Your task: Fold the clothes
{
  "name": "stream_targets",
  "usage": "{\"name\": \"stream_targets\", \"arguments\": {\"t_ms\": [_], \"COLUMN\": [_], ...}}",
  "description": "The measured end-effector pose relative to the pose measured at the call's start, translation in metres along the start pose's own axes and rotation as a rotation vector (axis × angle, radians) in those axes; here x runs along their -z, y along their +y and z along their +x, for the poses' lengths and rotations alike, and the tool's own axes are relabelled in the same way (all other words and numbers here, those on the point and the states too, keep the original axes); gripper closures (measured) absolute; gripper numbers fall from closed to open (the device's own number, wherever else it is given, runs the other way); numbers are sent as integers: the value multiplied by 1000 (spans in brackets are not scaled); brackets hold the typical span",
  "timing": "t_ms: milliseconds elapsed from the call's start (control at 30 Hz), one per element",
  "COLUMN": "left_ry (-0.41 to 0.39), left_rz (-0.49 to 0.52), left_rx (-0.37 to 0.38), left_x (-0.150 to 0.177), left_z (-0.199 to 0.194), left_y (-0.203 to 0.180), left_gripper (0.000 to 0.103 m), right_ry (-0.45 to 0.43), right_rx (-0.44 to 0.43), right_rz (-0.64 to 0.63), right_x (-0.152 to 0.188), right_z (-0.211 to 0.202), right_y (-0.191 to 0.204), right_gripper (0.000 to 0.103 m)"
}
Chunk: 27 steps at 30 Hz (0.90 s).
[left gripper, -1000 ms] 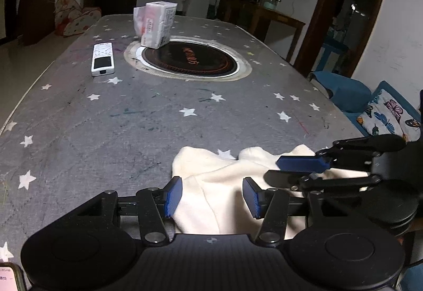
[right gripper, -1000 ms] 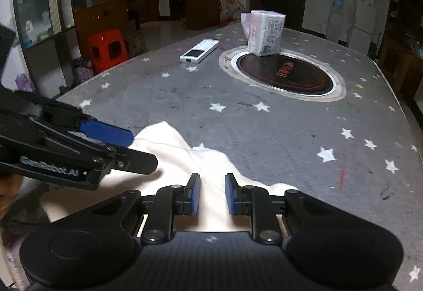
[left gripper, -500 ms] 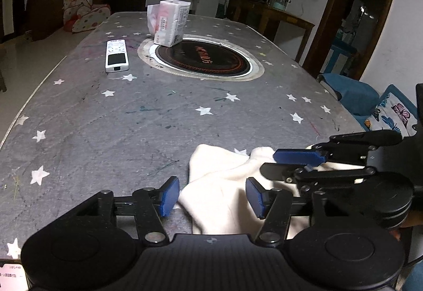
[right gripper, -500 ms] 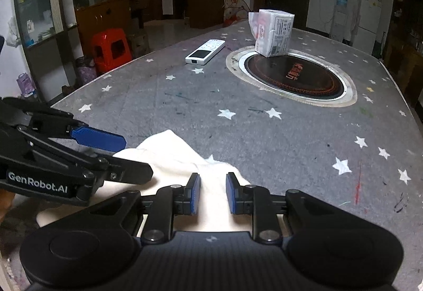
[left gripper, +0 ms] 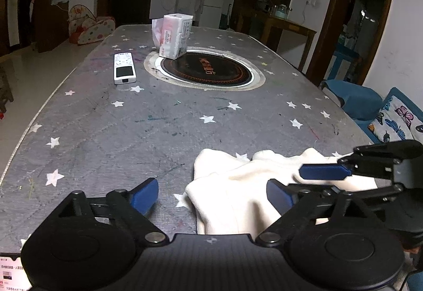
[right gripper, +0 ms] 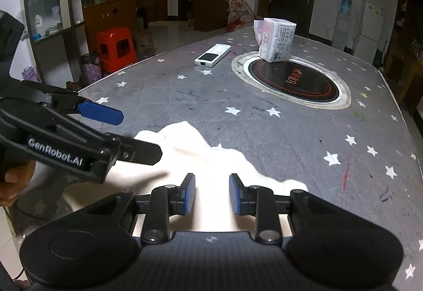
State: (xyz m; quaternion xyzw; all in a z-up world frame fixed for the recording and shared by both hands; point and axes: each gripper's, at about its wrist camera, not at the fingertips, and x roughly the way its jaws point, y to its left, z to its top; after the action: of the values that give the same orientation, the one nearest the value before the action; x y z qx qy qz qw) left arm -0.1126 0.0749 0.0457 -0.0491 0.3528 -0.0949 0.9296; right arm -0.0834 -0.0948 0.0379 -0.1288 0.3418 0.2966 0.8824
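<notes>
The cream-white soft garment (left gripper: 238, 193) lies crumpled at the near edge of the grey star-patterned worktop (left gripper: 148, 132). The left gripper (left gripper: 211, 195) is opening wide, its pads free of the cloth. The right gripper (right gripper: 212, 194) is also opening above the garment, pinching nothing.

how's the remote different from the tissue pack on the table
The remote lies flat on the grey star cloth; the tissue pack stands tall, its base overlapping the round cooktop rim. The remote is thin, white, with buttons and a dark screen; the tissue pack is a bulky wrapped block with pink print. Both sit far from the garment.
</notes>
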Motion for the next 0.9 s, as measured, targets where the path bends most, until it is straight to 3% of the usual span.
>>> {"name": "stream_targets", "arguments": {"t_ms": [133, 500, 900], "left_ry": [-8, -4, 23], "left_rz": [-1, -17, -32], "left_rx": [-14, -29, -2], "left_x": [2, 5, 13], "left_z": [-3, -8, -16], "left_y": [-1, -5, -11], "left_gripper": [0, 0, 0], "right_ry": [-1, 8, -13], "right_rx": [0, 19, 9], "right_rz": [10, 40, 32], "right_x": [6, 19, 31], "right_z": [-8, -24, -41], "right_y": [2, 2, 13], "right_gripper": [72, 65, 65]}}
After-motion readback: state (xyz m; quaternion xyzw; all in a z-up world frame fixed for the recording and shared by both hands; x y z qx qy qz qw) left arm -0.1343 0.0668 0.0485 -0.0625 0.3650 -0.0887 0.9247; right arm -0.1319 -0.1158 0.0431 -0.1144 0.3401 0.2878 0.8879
